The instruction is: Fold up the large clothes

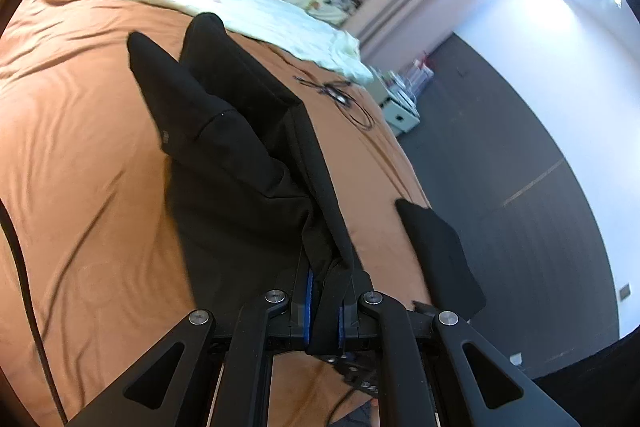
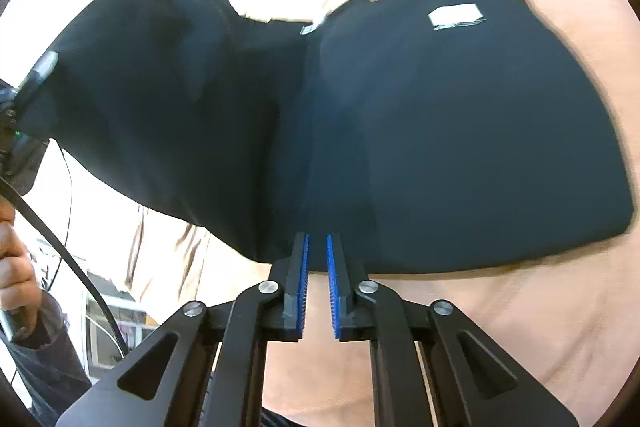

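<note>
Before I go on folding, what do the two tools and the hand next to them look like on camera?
Both the left tool and the right tool are matte black linkage frames with silver round pivot bolts and ribbed blue pads lining their fingers. The hand in the right wrist view wears a dark sleeve, with a black cable running past it.

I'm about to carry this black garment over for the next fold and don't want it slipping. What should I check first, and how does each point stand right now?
1. Left gripper clamped on the black garment: ok, fabric is pinched between its blue pads.
2. Right gripper holding the garment: not ok, its jaws stand slightly apart with no fabric between them.
3. Far part of the garment lying flat on the orange sheet: ok.
4. Lifted side free of bunching: not ok, it hangs in folds.
5. Black cable on the bed clear of the garment: ok, it lies apart.
</note>
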Motion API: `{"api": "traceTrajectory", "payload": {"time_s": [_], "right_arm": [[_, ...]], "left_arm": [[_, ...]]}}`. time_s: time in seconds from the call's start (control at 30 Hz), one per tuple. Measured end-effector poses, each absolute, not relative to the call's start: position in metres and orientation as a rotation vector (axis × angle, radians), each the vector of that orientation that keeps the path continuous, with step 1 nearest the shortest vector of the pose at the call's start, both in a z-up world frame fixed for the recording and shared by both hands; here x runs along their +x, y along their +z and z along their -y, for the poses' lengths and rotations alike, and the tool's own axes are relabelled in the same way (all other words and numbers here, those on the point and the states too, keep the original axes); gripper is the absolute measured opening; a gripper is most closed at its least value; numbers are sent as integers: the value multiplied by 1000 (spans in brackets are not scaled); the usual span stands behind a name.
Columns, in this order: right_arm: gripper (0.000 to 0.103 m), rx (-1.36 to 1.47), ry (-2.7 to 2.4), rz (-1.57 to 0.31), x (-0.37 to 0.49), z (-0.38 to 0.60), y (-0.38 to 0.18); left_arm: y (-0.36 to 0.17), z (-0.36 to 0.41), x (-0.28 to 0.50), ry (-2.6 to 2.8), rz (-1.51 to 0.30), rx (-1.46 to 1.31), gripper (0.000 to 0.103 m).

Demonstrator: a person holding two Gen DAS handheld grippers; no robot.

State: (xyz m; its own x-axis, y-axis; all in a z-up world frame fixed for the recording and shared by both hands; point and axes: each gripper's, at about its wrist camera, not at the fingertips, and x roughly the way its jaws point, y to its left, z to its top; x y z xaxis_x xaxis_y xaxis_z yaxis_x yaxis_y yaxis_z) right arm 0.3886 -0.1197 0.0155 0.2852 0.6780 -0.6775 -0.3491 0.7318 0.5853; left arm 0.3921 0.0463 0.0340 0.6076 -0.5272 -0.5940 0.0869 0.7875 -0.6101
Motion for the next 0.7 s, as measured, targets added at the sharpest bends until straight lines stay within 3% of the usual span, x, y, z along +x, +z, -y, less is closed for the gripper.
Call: {"api": "traceTrajectory", "payload": {"time_s": [0.07, 0.13, 0.7], "right_arm": [[27, 380, 681, -1049, 390, 141, 18], [51, 414, 655, -1017, 392, 166, 19], [52, 592, 469, -983, 404, 306, -23]], "left_arm": [[33, -28, 400, -399, -866, -551, 8], [29, -6, 410, -421, -883, -529, 8], [-72, 163, 472, -538, -1164, -301, 9]]}}
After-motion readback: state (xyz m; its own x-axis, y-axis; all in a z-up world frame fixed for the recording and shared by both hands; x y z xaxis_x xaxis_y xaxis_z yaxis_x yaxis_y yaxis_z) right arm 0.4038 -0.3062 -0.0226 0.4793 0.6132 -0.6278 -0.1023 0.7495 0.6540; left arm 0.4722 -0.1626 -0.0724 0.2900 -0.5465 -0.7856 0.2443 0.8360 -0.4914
